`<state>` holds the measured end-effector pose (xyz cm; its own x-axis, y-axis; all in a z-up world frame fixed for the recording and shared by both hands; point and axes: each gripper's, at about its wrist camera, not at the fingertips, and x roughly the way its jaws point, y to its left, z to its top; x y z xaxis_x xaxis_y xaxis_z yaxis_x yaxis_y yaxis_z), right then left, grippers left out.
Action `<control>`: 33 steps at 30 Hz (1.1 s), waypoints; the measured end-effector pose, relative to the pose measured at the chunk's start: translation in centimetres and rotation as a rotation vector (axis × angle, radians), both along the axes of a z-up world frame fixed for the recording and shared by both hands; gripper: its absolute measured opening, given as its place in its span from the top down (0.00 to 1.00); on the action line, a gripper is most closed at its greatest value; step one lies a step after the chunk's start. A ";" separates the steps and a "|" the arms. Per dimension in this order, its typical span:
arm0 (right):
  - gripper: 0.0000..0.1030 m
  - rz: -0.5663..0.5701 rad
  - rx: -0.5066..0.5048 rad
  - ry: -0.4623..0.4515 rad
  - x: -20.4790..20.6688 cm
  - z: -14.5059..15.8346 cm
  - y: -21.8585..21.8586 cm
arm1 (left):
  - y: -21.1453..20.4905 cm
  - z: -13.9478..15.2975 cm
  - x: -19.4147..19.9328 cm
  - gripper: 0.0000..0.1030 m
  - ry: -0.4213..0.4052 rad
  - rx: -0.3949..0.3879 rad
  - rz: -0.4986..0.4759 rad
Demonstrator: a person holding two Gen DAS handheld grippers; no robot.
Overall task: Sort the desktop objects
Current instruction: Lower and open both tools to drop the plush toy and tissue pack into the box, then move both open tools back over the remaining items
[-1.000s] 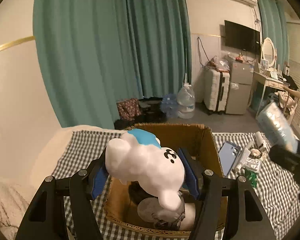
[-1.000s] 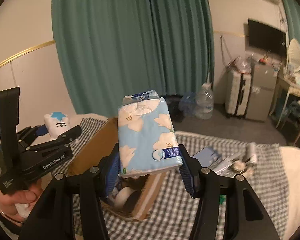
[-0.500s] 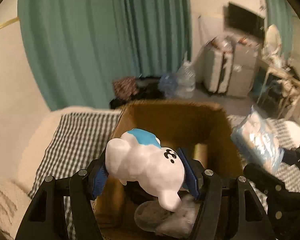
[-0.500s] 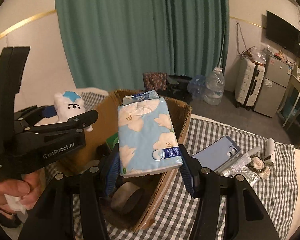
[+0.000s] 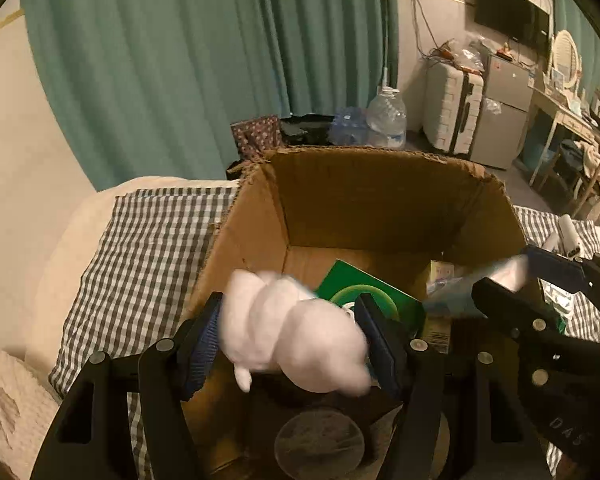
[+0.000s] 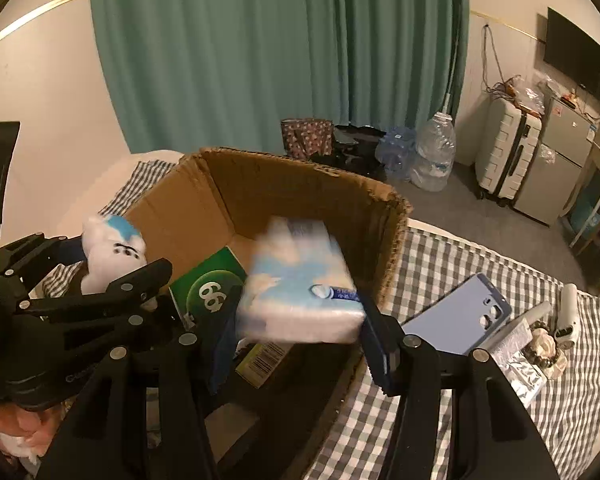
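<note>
Your left gripper [image 5: 292, 334] is over the open cardboard box [image 5: 380, 196], jaws opening, with the white plush toy [image 5: 292, 340] blurred between the blue pads [image 5: 204, 336]; you cannot tell whether the pads touch it. In the right wrist view the same toy shows at 9 o'clock, blue patch on its head, above the box's left wall.

Your right gripper [image 6: 296, 340] has its jaws partly spread around the blue floral tissue pack [image 6: 300, 284], also blurred, over the box interior; you cannot tell whether it is pinched or loose.

Inside the box: a green carton [image 6: 210, 284] at the bottom, a grey round thing [image 5: 320, 440] at 6 o'clock in the left view.

On the checked cloth [image 6: 460, 256] at 3 o'clock of the box lie a blue phone case [image 6: 460, 316], a silver tube [image 6: 516, 340] and small white items, well apart from the box.
</note>
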<state>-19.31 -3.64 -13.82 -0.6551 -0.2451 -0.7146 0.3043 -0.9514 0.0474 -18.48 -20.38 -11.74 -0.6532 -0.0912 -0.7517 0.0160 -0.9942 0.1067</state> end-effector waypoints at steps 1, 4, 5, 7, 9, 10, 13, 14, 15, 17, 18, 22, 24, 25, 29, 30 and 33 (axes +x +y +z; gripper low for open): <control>0.42 0.005 0.009 0.004 0.1 0.0 -0.3 | -0.1 0.4 0.2 0.28 0.008 0.005 0.005; 0.24 0.009 0.037 0.033 0.4 0.7 -0.6 | -0.5 1.5 0.8 0.18 0.040 0.010 0.026; 0.23 0.001 0.041 0.058 0.8 1.1 -0.5 | -0.6 1.9 1.0 0.18 0.047 0.015 0.025; 0.22 -0.009 0.038 0.089 1.6 2.0 -0.1 | -0.7 2.8 1.6 0.17 0.069 0.019 0.027; 0.22 -0.027 0.036 0.112 2.3 3.0 0.5 | -0.6 3.7 2.5 0.10 0.094 0.024 0.027; 0.22 -0.037 0.034 0.126 2.7 3.5 0.9 | -0.4 4.2 2.6 0.08 0.106 0.026 0.026; 0.15 -0.081 0.023 0.182 4.1 5.6 2.4 | 0.3 5.5 3.6 0.03 0.144 0.019 0.015; 0.13 -0.100 0.013 0.205 4.6 6.4 3.1 | 0.6 5.8 3.8 0.02 0.152 0.012 0.015; 0.11 -0.119 0.005 0.220 5.0 7.2 3.6 | 1.0 6.2 4.0 0.02 0.158 0.003 0.014; 0.10 -0.154 -0.006 0.239 5.6 8.7 4.6 | 2.1 6.8 4.6 0.02 0.165 -0.011 -0.003; 0.06 -0.167 -0.011 0.249 6.0 9.4 5.4 | 2.5 7.1 4.9 0.02 0.170 -0.016 -0.009; 0.00 -0.215 -0.029 0.322 8.3 12.4 7.7 | 4.6 8.1 6.5 0.00 0.200 -0.032 -0.043; 0.00 -0.239 -0.023 0.336 9.2 13.4 8.9 | 5.6 8.4 7.1 0.00 0.213 -0.033 -0.065; 0.00 -0.253 -0.017 0.335 9.5 13.8 9.6 | 6.0 8.6 7.4 0.00 0.220 -0.031 -0.067; 0.00 -0.285 -0.011 0.342 10.9 15.2 12.4 | 7.3 10.0 8.4 0.00 0.248 0.013 -0.046; 0.00 -0.293 -0.014 0.346 11.2 15.4 13.1 | 7.5 10.3 8.5 0.00 0.254 0.022 -0.045; 0.00 -0.319 -0.019 0.347 12.1 15.6 15.2 | 8.9 11.1 9.1 0.00 0.286 0.041 -0.063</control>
<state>-7.25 11.56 1.78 -0.8992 -0.0036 -0.4375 -0.0023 -0.9999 0.0129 -9.40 -11.53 -0.61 -0.8424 -0.0172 -0.5386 -0.0220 -0.9976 0.0662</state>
